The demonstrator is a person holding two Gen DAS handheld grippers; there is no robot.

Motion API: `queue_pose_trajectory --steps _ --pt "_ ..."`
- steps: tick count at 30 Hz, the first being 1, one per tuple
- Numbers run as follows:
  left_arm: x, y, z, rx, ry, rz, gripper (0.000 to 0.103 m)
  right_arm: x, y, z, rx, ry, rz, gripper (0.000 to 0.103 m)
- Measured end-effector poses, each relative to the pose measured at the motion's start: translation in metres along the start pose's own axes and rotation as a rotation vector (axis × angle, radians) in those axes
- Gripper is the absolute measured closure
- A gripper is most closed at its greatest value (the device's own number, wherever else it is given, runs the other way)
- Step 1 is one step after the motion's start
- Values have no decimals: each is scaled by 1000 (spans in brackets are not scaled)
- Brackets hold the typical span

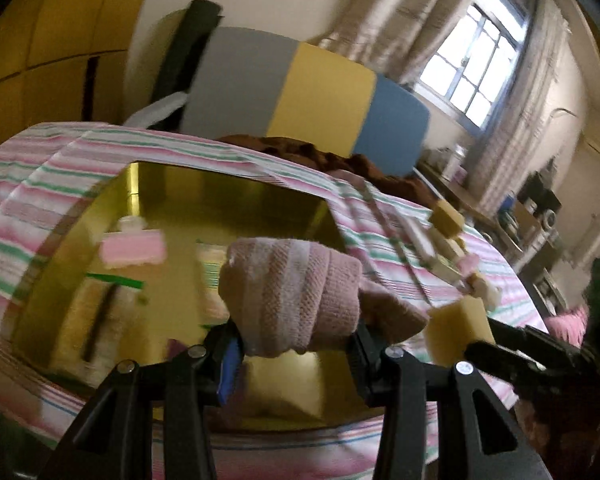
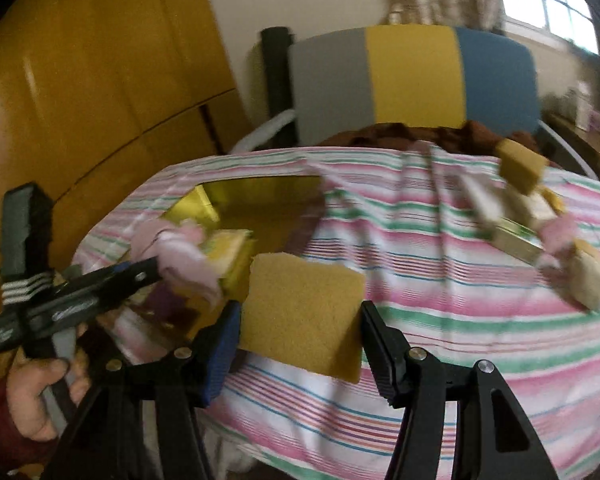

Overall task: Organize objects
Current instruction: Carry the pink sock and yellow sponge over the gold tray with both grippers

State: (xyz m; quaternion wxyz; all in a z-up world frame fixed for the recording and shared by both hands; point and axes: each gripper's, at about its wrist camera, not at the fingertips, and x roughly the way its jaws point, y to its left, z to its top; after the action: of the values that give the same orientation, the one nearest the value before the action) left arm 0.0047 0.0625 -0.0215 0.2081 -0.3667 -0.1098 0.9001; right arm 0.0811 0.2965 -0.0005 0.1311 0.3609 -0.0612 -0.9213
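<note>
My left gripper (image 1: 296, 354) is shut on a rolled pink cloth (image 1: 296, 292), held over a shiny gold box (image 1: 228, 196) that is sunk into the striped bedspread. Inside the box lie a pink sponge (image 1: 134, 249) and other blurred items. In the right wrist view the left gripper (image 2: 156, 270) shows at the left with the pink cloth (image 2: 184, 254), a hand (image 2: 36, 396) on its handle. My right gripper (image 2: 300, 344) is shut on a yellow sponge (image 2: 304, 312), just right of the gold box (image 2: 256, 196). That yellow sponge (image 1: 458, 332) shows in the left wrist view too.
A loose pile of sponges and small blocks (image 2: 536, 216) lies on the striped bedspread (image 2: 440, 280) at the right. Behind stands a grey, yellow and blue headboard (image 2: 412, 80) with a brown blanket (image 2: 420, 134). Yellow cabinets (image 2: 92, 80) fill the left.
</note>
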Motion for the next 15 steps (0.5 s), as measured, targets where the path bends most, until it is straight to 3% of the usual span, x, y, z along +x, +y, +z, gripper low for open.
queue_pose_trajectory --steps 8,15 --pt "10 56 6 -72 18 81 58 37 56 7 -76 58 49 43" --pt "27 81 5 -95 70 110 58 75 70 6 -61 123 31 41"
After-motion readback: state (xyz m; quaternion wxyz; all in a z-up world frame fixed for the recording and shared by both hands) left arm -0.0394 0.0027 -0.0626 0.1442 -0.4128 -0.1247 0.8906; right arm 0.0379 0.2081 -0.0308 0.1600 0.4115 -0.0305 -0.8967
